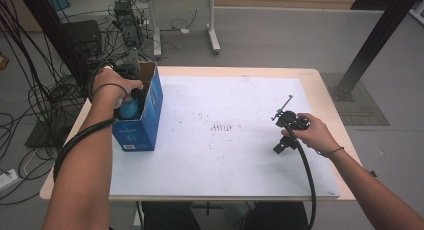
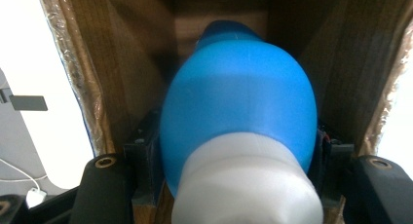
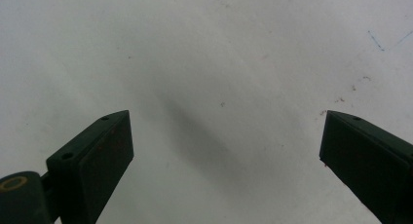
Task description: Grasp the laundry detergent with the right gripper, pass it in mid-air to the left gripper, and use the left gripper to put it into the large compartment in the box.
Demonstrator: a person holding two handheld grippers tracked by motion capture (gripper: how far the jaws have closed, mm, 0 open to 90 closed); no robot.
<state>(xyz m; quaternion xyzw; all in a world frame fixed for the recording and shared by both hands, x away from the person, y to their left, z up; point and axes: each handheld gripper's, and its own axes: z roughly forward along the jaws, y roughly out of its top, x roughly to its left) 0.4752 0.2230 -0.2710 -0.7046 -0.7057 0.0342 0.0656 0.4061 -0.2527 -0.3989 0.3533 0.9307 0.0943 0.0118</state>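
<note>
COLOURS AND PATTERNS

Bulb (image 2: 238,102): bright blue body, white neck; box (image 1: 145,125): blue outside, brown cardboard inside; bench (image 1: 320,82): pale wood edge under a white sheet (image 1: 240,150) with faint reddish specks; tongs (image 3: 229,151): black.

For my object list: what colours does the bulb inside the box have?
The bulb is blue with a white end, seen best in the left gripper view.

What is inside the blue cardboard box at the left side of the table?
A blue and white bottle, gripped by the left gripper, sits between the brown inner walls of the blue box. The bottle covers the box's bottom.
</note>
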